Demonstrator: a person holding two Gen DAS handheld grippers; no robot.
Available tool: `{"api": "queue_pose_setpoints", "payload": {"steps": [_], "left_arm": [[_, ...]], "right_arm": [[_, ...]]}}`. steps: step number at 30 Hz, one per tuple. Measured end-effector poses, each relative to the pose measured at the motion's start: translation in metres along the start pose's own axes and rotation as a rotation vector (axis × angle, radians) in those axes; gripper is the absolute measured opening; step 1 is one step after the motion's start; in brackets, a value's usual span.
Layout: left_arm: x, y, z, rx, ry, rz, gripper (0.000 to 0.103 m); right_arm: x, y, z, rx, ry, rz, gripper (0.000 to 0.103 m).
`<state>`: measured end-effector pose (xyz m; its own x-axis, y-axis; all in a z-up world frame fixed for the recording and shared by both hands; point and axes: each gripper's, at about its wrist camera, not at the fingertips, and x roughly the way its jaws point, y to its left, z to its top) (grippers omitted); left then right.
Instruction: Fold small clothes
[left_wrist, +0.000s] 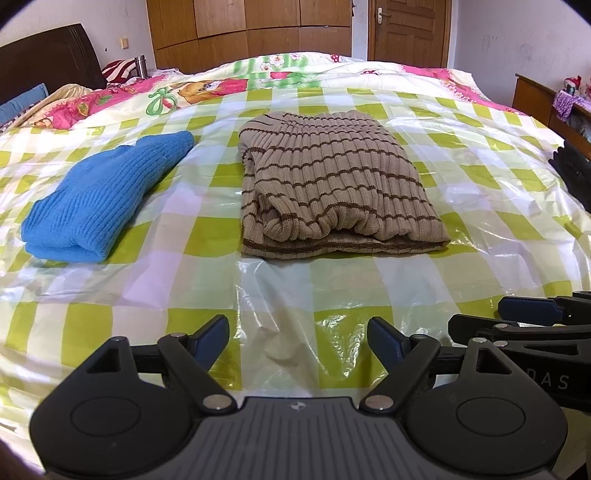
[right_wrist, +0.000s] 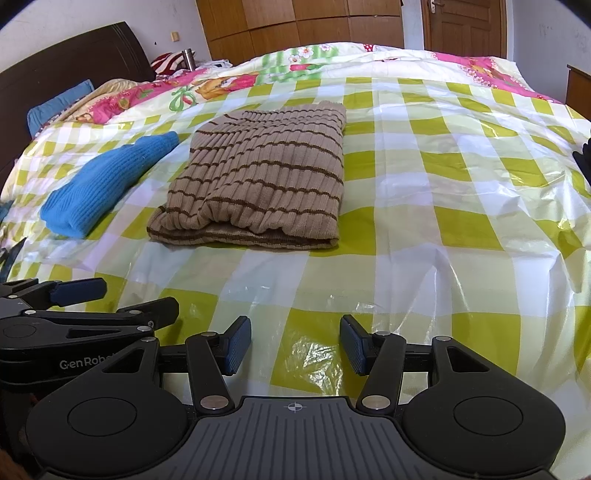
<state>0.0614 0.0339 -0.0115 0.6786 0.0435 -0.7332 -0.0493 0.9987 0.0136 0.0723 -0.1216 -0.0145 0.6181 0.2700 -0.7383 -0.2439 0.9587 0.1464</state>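
Note:
A tan ribbed sweater with brown stripes (left_wrist: 332, 184) lies folded in a rectangle on the bed; it also shows in the right wrist view (right_wrist: 258, 177). A folded blue knit garment (left_wrist: 103, 199) lies to its left, also visible in the right wrist view (right_wrist: 107, 181). My left gripper (left_wrist: 299, 339) is open and empty, low over the sheet, well short of the sweater. My right gripper (right_wrist: 295, 345) is open and empty beside it. Each gripper shows at the edge of the other's view.
A green-and-white checked plastic sheet (left_wrist: 295, 288) covers the bed. A floral quilt (left_wrist: 207, 88) and pillows lie at the back left by a dark headboard (left_wrist: 48, 55). Wooden wardrobes and a door (left_wrist: 406, 26) stand behind. A wooden cabinet (left_wrist: 535, 96) is at the right.

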Motion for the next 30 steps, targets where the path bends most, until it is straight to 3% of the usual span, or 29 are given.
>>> {"api": "queue_pose_setpoints", "payload": {"steps": [12,30], "left_arm": [[-0.0025,0.0030,-0.0010,-0.022,-0.003,-0.002,0.103],[-0.0050,-0.0026,-0.0013,0.022,-0.044,0.042,0.103]], "right_arm": [[-0.0052,-0.0016,-0.0039,0.006,-0.009,-0.016,0.053],[-0.0036,-0.0033,-0.0049,0.018,-0.009,-0.019,0.053]]}}
